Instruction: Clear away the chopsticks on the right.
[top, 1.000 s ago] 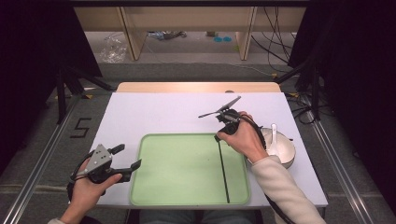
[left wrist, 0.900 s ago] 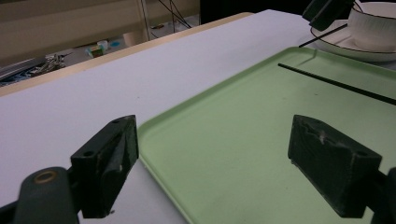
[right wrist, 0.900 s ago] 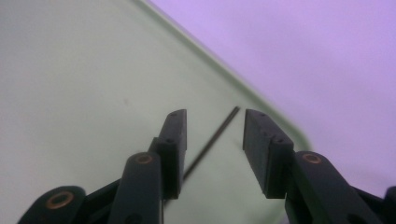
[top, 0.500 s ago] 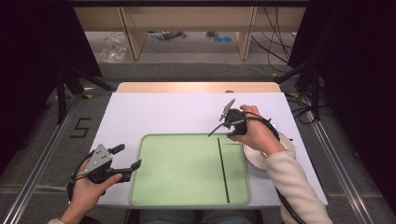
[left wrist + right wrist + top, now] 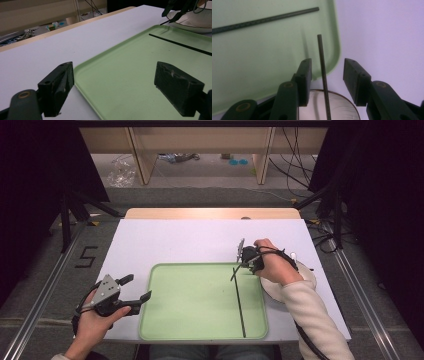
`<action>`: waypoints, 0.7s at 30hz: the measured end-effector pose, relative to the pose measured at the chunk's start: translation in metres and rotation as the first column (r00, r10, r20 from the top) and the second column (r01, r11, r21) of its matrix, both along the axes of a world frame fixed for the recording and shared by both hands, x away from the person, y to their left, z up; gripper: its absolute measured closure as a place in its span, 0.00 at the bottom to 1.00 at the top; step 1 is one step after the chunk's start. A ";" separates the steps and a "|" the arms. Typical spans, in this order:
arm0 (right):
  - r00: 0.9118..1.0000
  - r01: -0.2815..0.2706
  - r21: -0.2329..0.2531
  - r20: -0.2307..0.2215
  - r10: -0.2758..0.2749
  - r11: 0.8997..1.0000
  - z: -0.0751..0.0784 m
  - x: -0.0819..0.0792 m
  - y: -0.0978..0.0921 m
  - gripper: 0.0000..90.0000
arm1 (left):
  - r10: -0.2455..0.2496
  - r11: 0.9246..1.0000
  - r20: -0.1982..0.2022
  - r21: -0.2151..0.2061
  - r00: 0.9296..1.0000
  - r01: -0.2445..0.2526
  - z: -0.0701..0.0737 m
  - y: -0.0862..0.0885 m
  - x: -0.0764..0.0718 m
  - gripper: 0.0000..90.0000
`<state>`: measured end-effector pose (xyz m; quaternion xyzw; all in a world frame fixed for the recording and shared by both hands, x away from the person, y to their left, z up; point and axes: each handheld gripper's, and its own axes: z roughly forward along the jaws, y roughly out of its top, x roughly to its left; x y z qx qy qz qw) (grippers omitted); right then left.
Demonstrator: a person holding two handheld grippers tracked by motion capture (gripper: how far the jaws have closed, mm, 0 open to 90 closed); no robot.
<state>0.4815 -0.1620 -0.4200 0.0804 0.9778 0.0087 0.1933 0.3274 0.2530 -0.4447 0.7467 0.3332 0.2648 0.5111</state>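
A green tray lies on the white table, with one black chopstick flat along its right side. My right gripper hovers at the tray's far right corner. In the right gripper view it is open, and a second black chopstick runs between the jaws, touching neither pad. That stick slants from the white bowl out over the tray corner. My left gripper is open and empty at the tray's left edge, and the left gripper view faces across the tray.
The white bowl sits on a plate right of the tray, partly under the right hand. Bare white tabletop stretches beyond the tray to a wooden strip at the far edge. Dark curtains and cables flank the table.
The right hand swung right and turned, so its jaws now point down-left at the tray corner instead of up-left. A second chopstick now shows between them. The left gripper has not moved.
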 end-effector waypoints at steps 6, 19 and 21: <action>1.000 0.016 -0.016 -0.010 -0.016 1.000 -0.010 0.001 0.001 0.77 | 0.000 1.000 -0.001 0.000 1.000 0.000 0.000 0.000 0.000 0.18; 1.000 -0.023 -0.045 -0.005 0.023 0.999 -0.022 0.007 -0.002 0.92 | 0.000 1.000 0.001 0.003 1.000 0.000 0.000 0.000 0.000 0.18; 1.000 -0.031 -0.051 -0.002 0.031 0.998 -0.022 0.008 -0.003 0.95 | 0.000 1.000 -0.001 0.002 1.000 0.000 0.000 0.000 0.000 0.18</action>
